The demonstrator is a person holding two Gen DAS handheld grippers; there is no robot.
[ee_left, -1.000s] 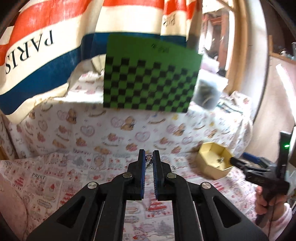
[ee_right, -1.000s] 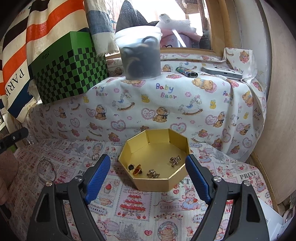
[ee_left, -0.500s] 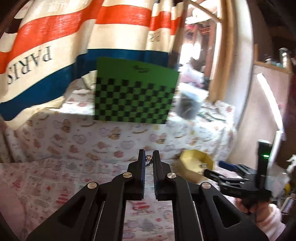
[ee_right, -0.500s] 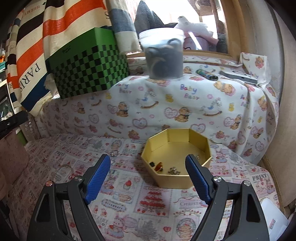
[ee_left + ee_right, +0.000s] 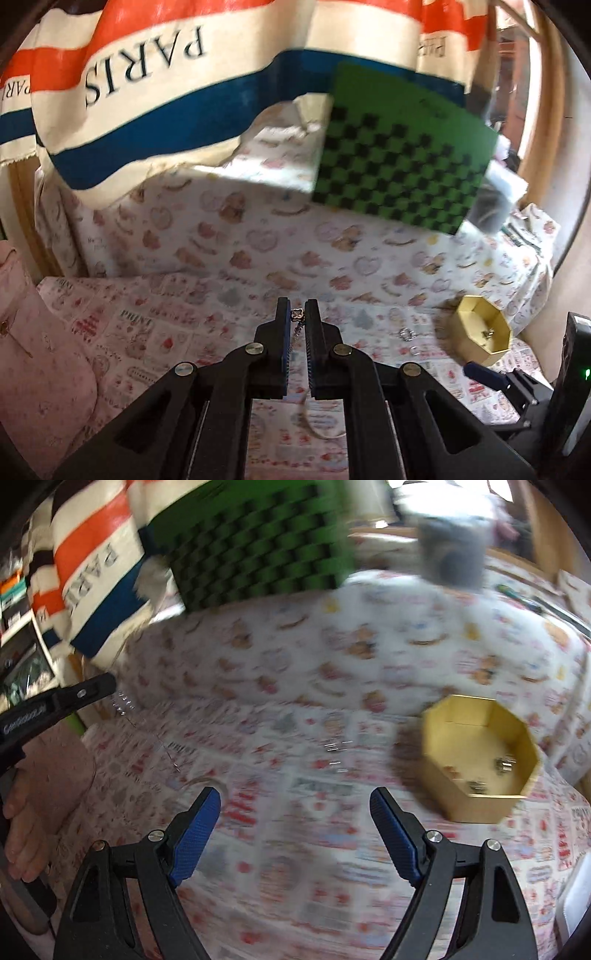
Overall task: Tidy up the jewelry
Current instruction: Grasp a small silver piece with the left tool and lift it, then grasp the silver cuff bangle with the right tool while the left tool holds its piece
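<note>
My left gripper (image 5: pixel 297 314) is shut on a thin chain with a dark clover pendant (image 5: pixel 297 313), held above the printed cloth; the chain hangs down between the jaws. In the right wrist view the left gripper's tip (image 5: pixel 92 690) holds the fine chain (image 5: pixel 147 731) trailing down to the cloth. The gold octagonal box (image 5: pixel 480 757) sits at the right and holds several small pieces; it also shows in the left wrist view (image 5: pixel 480 332). My right gripper (image 5: pixel 295 805) is open and empty over the cloth, left of the box. Small rings (image 5: pixel 406 334) lie on the cloth.
A green checkered box (image 5: pixel 399 155) and a grey tub (image 5: pixel 450 546) stand on the raised cloth-covered ledge behind. A striped PARIS cloth (image 5: pixel 147 74) hangs at the left. A bangle (image 5: pixel 203 784) lies on the cloth near my right gripper's left finger.
Both grippers have swung left, so the gold box now sits further right in both views. The left gripper still holds the pendant chain. The right gripper stays open.
</note>
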